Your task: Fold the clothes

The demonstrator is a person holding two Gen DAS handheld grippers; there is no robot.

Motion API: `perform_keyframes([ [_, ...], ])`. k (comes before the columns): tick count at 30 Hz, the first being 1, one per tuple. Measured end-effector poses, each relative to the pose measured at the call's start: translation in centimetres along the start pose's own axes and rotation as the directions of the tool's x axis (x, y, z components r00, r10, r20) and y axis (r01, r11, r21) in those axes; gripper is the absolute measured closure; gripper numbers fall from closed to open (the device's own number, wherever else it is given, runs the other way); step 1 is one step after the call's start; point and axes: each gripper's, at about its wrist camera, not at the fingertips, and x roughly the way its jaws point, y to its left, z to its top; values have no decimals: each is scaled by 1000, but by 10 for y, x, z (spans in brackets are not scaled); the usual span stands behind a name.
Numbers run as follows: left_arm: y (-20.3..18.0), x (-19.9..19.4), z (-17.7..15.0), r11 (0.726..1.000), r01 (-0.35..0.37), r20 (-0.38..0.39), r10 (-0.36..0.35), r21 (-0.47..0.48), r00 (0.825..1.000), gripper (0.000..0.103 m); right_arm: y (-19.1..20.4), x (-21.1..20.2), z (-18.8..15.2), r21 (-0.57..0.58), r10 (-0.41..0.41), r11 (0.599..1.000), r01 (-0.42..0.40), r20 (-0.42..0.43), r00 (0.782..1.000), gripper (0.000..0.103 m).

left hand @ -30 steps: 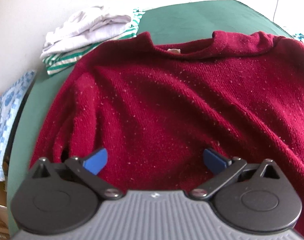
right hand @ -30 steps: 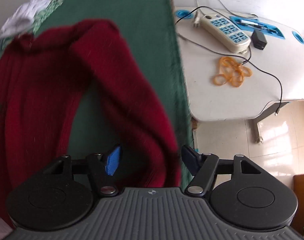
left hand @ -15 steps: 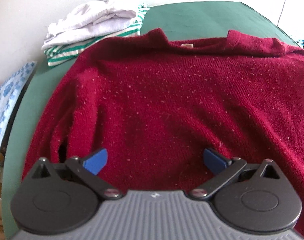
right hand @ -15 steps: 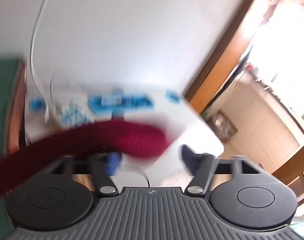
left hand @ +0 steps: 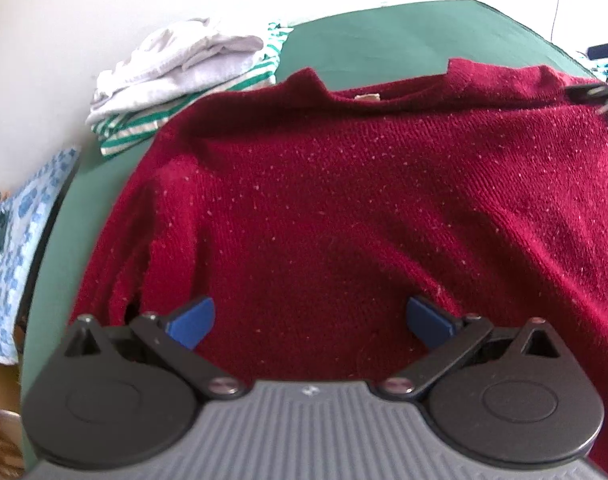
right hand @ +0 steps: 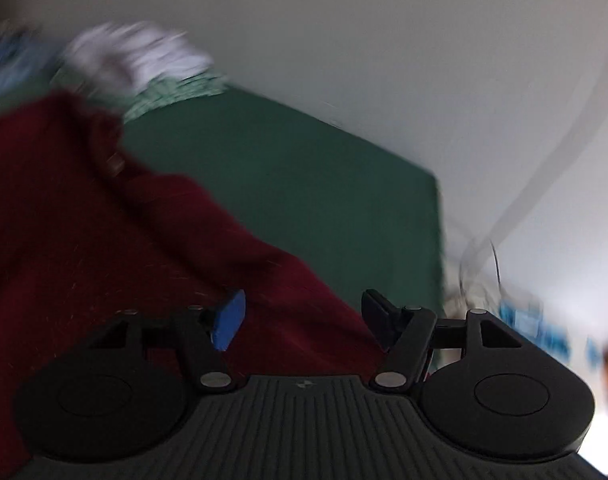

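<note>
Left tongs (left hand: pixel 309 318) wide over red sweater (left hand: pixel 363 208), right tongs (right hand: pixel 304 316) closing, unpinched

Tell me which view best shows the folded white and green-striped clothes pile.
The left wrist view: the folded white and green-striped clothes pile sits sharp and whole on the green table. The right wrist view shows the pile only as a blur.

The left hand-held gripper (left hand: pixel 309 316) points down at a slant. Its two blue fingers (left hand: pixel 192 322) stand wide apart and hold nothing. The right hand-held gripper (right hand: pixel 302 316) also tips downward. Its view is blurry. Its jaws are closing a little, with red cloth lying between them, not pinched.
</note>
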Motion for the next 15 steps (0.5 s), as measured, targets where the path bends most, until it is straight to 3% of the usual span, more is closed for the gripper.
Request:
perform_keyframes([
  [3, -2, -1, -1, 1000, -12, 12, 12, 18, 1000, 0, 19, 40, 4, -160, -9, 987, 15, 44, 999, 40],
  [5, -2, -1, -1, 1000, -15, 20, 15, 20, 1000, 0, 8, 60, 11, -138, 5, 990, -1, 28, 1000, 62],
  [7, -1, -1, -2, 1000, -14, 23, 14, 10, 1000, 0, -11, 74, 23, -53, -8, 999, 9, 18, 1000, 96],
  [8, -1, -1, -2, 1000, -12, 24, 12, 3, 1000, 0, -21, 79, 30, 2, -24, 1000, 24, 17, 1000, 102],
  [12, 1, 0, -2, 1000, -5, 23, 5, -23, 1000, 1, -80, 117, 56, 225, -135, 964, 139, -33, 990, 97],
  [14, 2, 0, -3, 1000, -2, 27, 2, -25, 1000, 1, -94, 117, 64, 281, -124, 951, 132, -47, 991, 95],
  [15, 2, 0, -4, 1000, 0, 30, 0, -26, 1000, 1, -99, 115, 67, 306, -115, 944, 123, -44, 992, 87],
])
